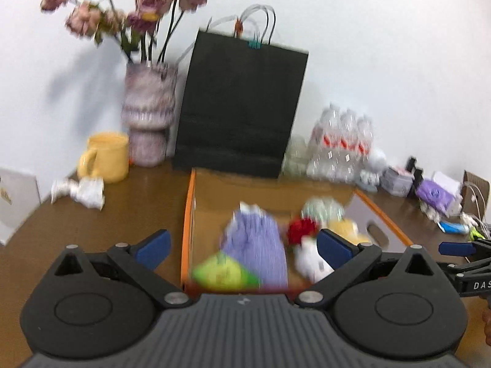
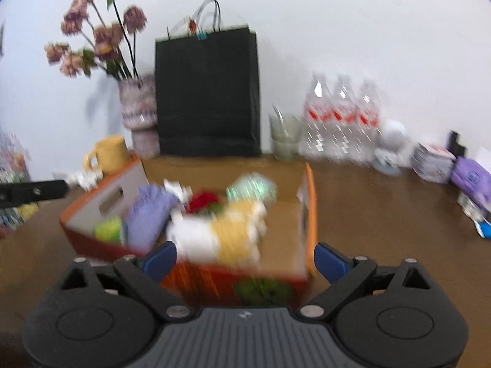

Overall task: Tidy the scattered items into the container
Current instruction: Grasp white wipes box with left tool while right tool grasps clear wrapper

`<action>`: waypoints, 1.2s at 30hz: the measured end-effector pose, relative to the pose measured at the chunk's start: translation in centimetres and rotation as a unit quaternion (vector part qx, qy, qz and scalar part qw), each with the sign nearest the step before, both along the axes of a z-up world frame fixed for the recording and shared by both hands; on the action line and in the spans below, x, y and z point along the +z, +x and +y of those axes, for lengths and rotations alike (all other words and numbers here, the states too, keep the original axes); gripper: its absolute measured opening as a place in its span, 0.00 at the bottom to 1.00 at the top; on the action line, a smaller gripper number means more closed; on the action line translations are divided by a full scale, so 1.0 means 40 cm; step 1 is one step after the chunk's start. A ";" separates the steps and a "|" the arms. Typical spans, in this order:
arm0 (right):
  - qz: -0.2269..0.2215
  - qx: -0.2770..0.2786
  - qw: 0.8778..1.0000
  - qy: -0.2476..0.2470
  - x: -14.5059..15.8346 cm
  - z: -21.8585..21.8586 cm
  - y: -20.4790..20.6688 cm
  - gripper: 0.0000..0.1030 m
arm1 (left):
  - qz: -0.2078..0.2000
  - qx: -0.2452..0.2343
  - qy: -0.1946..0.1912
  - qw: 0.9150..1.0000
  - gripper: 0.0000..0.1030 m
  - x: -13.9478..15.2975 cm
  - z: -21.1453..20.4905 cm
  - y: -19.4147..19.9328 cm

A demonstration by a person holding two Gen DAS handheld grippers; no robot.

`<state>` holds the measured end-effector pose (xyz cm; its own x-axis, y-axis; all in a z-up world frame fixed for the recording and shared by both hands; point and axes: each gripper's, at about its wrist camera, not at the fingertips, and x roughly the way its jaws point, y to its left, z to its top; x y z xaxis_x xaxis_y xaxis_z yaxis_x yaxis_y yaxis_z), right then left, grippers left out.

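An orange-edged cardboard box (image 1: 187, 214) sits on the brown table and shows in the right wrist view (image 2: 310, 214) too. Inside lie a purple packet (image 1: 257, 245), a green packet (image 1: 221, 273), a red item (image 1: 302, 230), a white item (image 1: 313, 260), a mint-coloured item (image 1: 322, 208) and a yellow item (image 2: 236, 233). My left gripper (image 1: 242, 245) is open and empty above the box's near edge. My right gripper (image 2: 245, 262) is open and empty at the box's near corner. A crumpled white wrapper (image 1: 81, 190) lies on the table left of the box. Both views are blurred.
A yellow mug (image 1: 106, 159), a vase of dried flowers (image 1: 148, 116) and a black paper bag (image 1: 242, 107) stand along the wall. Packed water bottles (image 2: 340, 122), glasses (image 2: 285, 136), a purple tissue pack (image 2: 472, 181) and small boxes sit to the right.
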<state>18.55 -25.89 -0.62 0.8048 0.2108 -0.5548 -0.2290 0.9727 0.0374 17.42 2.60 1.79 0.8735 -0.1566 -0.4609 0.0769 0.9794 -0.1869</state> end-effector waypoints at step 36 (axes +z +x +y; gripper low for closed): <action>0.096 0.003 0.995 0.009 -0.151 0.018 -0.075 0.30 | 0.140 -0.021 0.024 0.990 0.83 -0.156 -0.126 0.003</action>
